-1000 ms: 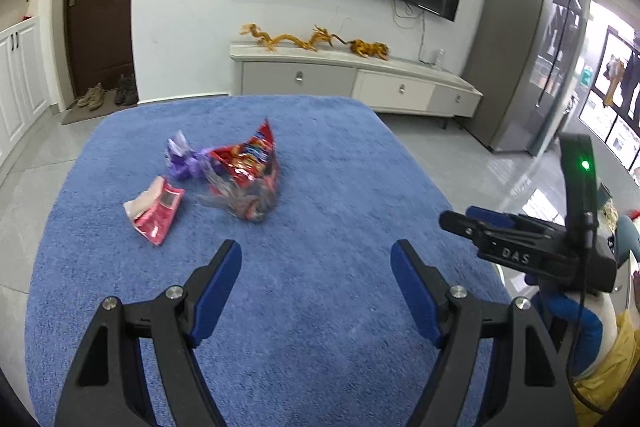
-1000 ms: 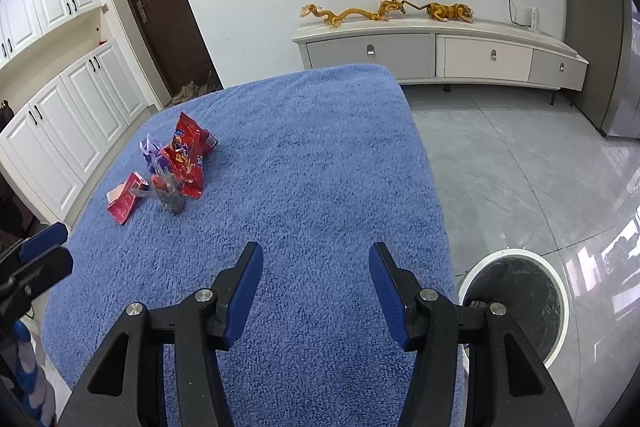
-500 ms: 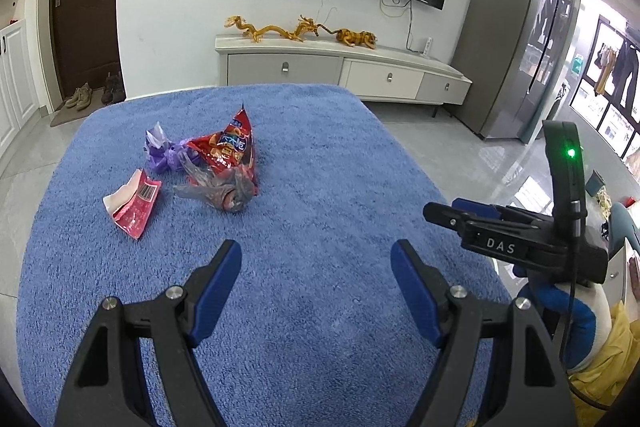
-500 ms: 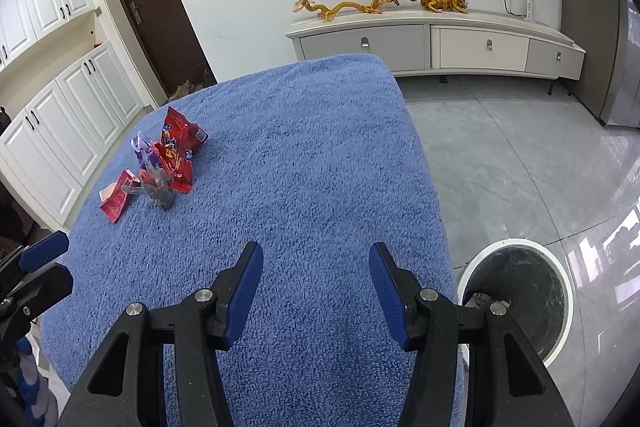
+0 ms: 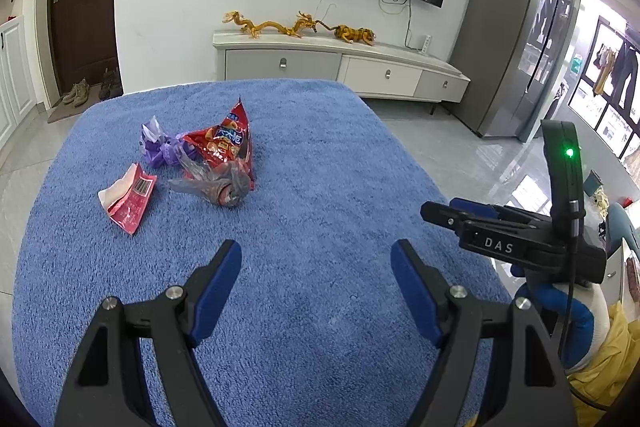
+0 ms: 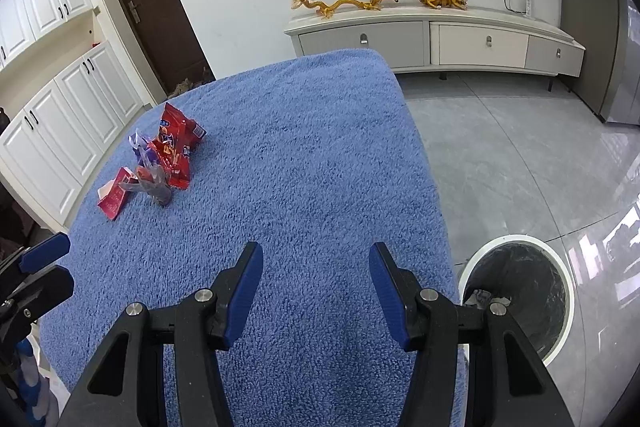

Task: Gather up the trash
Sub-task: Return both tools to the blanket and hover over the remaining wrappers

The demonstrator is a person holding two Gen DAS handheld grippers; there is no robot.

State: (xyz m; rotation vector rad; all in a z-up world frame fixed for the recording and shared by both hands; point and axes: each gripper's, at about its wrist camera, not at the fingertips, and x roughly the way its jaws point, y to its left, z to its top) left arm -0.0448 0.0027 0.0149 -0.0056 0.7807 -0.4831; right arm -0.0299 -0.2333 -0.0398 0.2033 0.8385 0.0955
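Crinkled foil and thin plastic lie in a small heap on the blue towel [image 5: 328,187], toward its far left side, well ahead of both my grippers. I count four pieces of trash: a red snack bag [image 5: 228,143] standing up in a peak, a purple wrapper [image 5: 160,147] touching it from behind, a clear plastic bag [image 5: 216,187] slumped against its front, and a pink packet [image 5: 130,197] lying flat just beside them. One round bin [image 6: 518,291] stands on the floor off the towel's right edge, something already in it. My left gripper [image 5: 316,279] and right gripper [image 6: 316,287] both stand released, jaws apart over bare towel, nothing between them. All four pieces look light, limp and likely slippery; I judge the snack bag's upright peak the easiest place to pinch, the clear bag by its bunched middle, while the flat packet may need an edge lifted off the pile.
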